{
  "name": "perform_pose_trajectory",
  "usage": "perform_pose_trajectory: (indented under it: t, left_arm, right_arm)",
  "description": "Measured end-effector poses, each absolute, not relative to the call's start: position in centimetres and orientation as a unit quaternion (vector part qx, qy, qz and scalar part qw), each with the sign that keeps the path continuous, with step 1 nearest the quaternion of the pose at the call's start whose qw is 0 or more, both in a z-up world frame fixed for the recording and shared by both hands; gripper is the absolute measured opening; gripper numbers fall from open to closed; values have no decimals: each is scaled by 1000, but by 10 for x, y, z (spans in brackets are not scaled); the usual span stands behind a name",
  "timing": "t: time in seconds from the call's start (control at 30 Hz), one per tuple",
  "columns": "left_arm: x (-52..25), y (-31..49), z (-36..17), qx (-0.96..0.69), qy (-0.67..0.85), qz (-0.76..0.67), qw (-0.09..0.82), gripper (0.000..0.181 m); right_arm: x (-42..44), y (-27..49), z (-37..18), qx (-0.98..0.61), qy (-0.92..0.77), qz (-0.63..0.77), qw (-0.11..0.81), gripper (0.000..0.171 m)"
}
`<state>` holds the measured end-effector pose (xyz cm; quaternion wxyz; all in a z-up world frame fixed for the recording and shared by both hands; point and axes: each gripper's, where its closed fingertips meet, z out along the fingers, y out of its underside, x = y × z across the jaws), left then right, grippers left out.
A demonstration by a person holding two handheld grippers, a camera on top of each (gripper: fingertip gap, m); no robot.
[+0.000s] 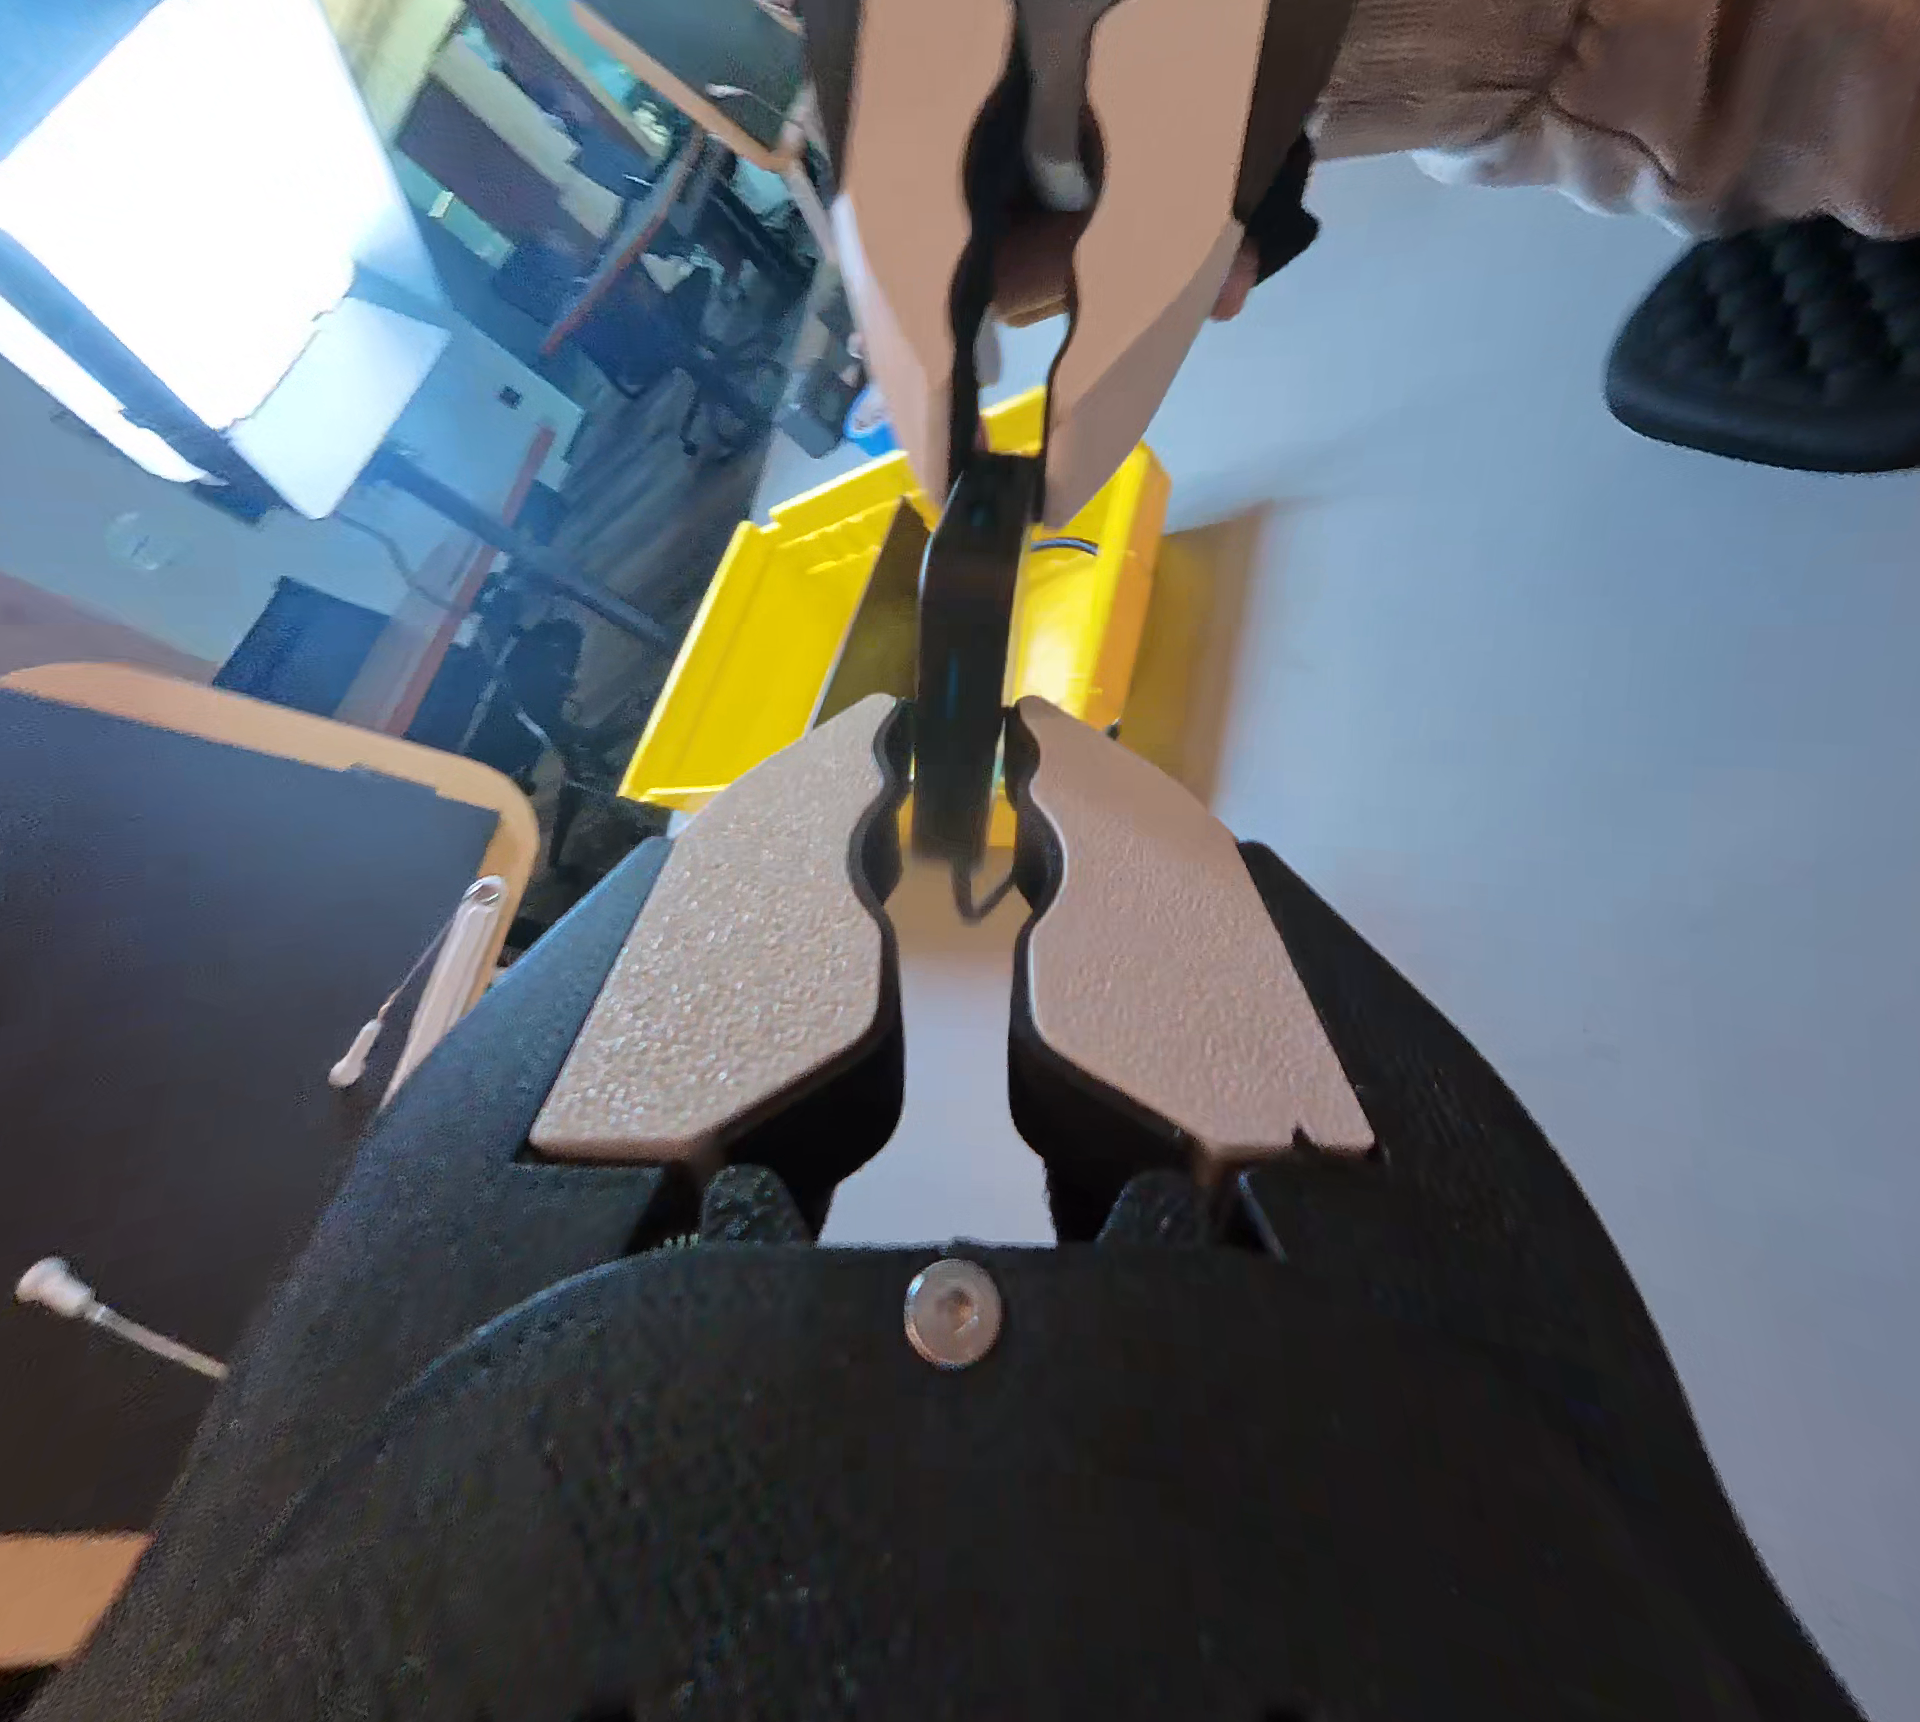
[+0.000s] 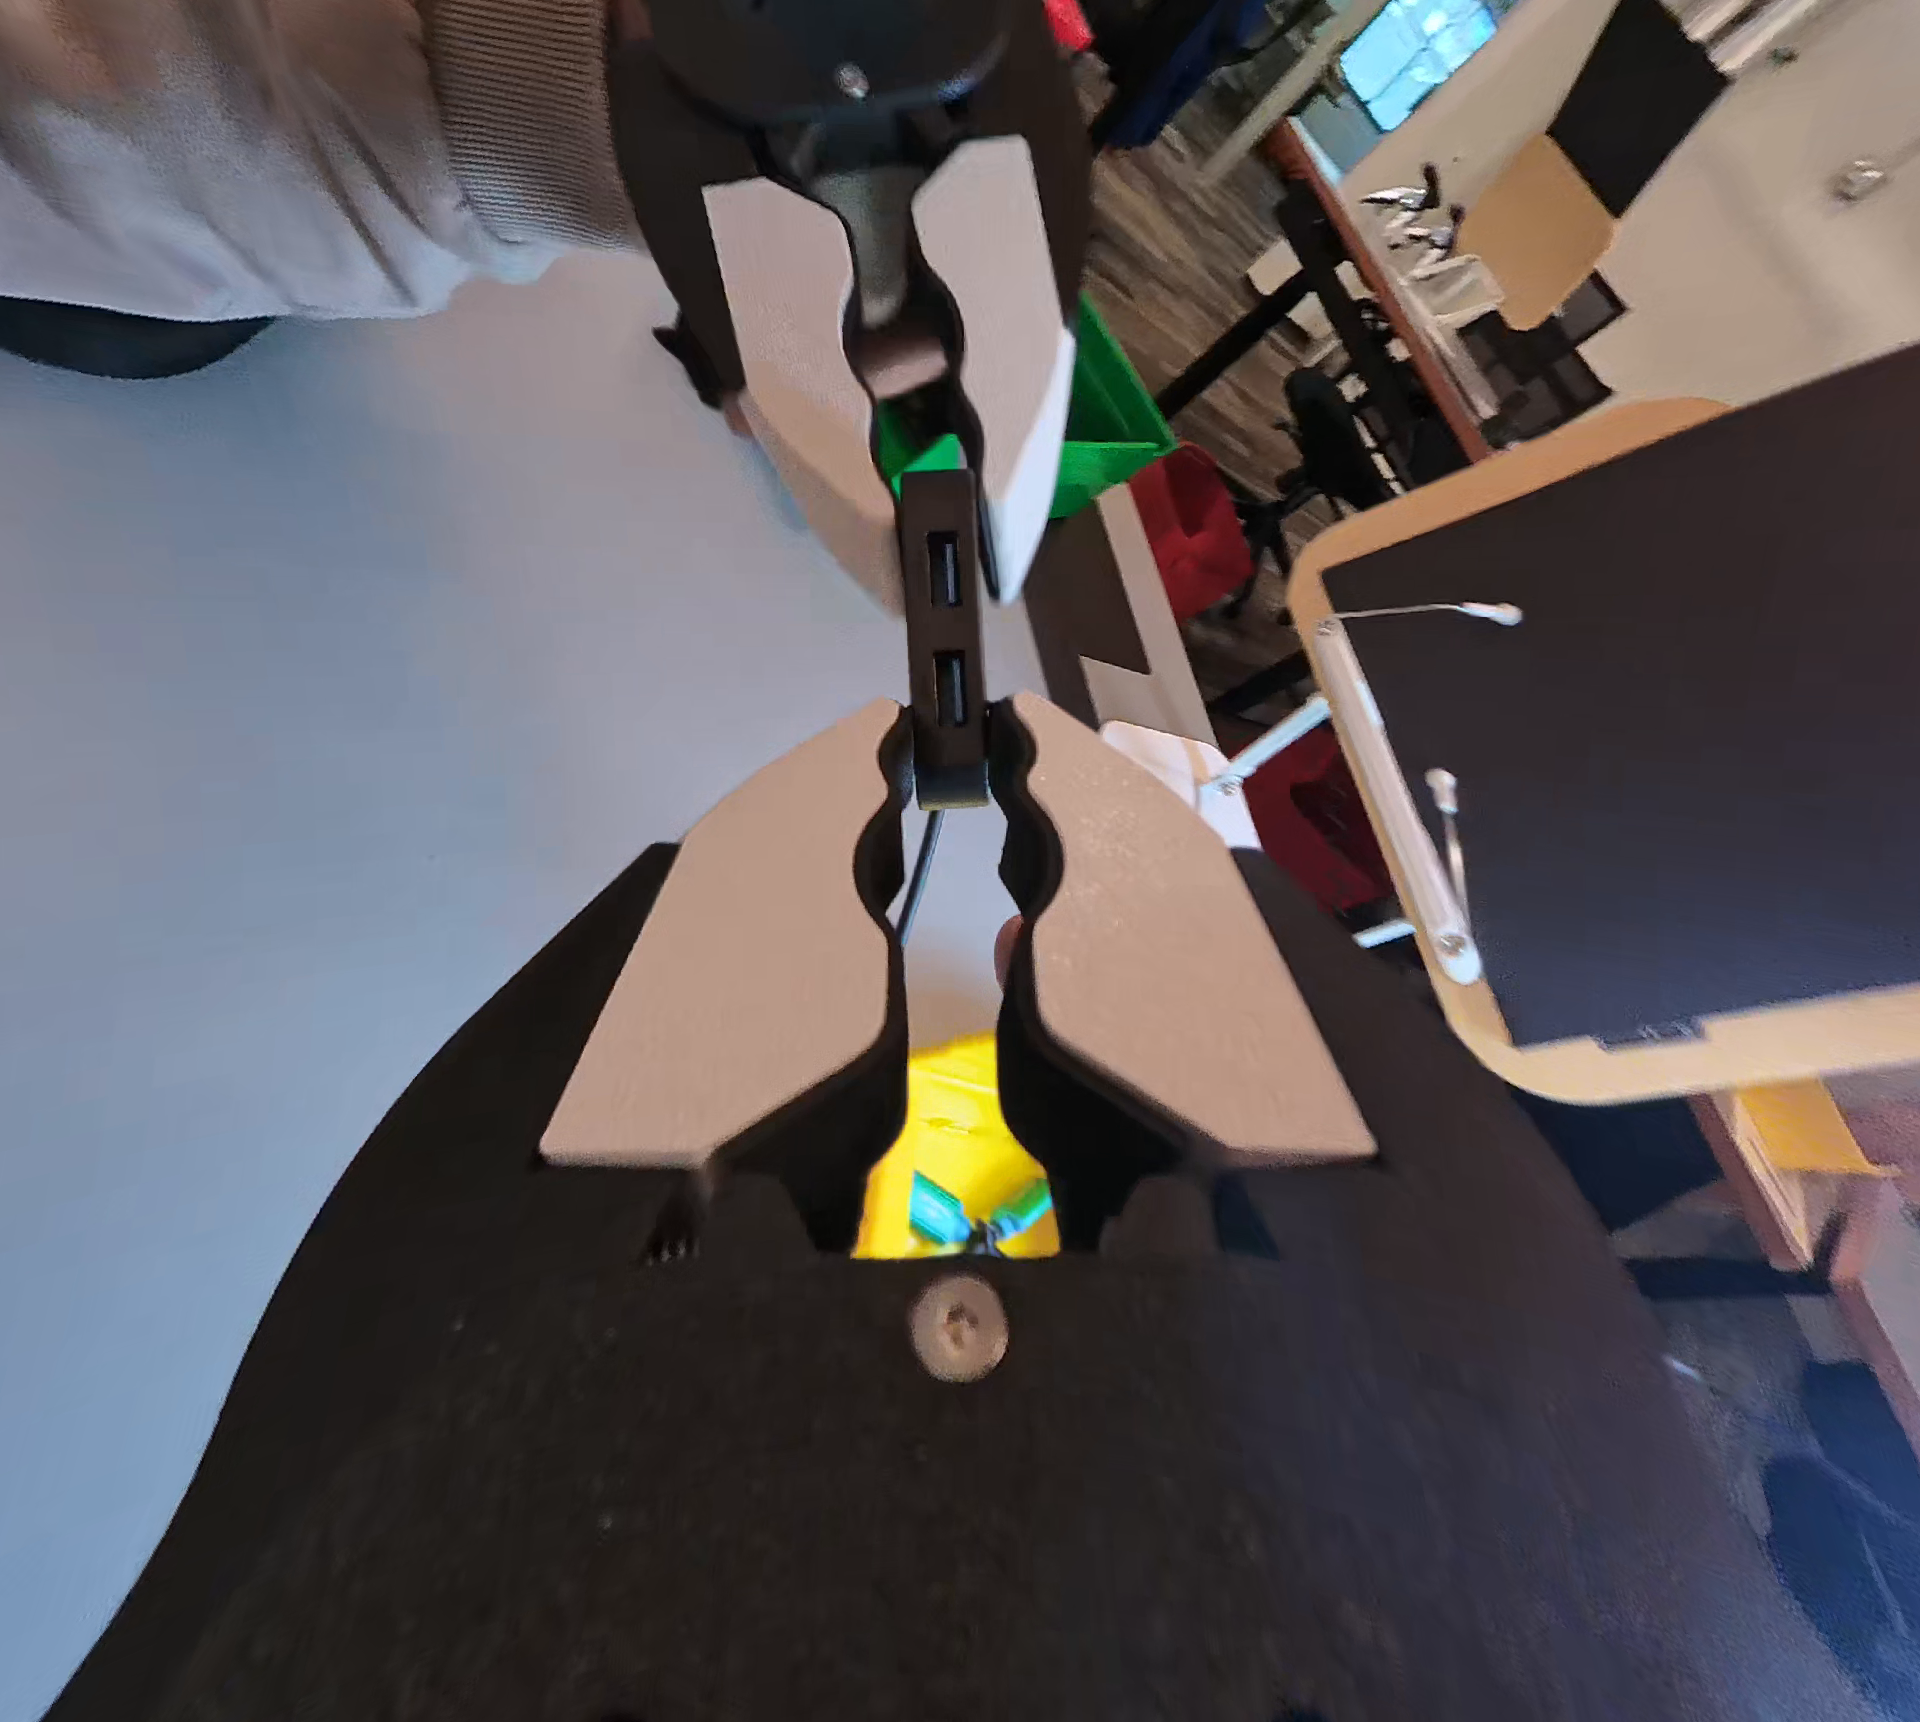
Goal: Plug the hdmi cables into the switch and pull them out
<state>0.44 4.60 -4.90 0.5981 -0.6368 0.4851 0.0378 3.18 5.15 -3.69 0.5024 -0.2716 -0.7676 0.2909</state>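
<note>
An open-plan office or lab: rows of desks (image 2: 1382, 290), office chairs (image 2: 1325, 425), big windows (image 2: 1423, 36), coloured storage bins (image 2: 1101, 415).

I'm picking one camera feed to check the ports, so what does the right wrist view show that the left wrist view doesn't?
Only the right wrist view shows the switch's two empty ports and a green bin. Only the left wrist view shows the open yellow bin beyond the switch's plain edge. Both show the left gripper and right gripper clamping the switch from opposite ends above the white table.

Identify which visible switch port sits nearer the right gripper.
The lower port on the switch, just above the right gripper; the upper port lies by the left gripper.
</note>
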Motion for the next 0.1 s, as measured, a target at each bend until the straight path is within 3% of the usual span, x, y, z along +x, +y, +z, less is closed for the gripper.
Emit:
perform_pose_trajectory:
  t: [0.1]
  left_arm:
    - [-23,50,-23,-642,412,43,645,14]
  right_arm:
    - [42,85,-15,-305,-723,275,556,14]
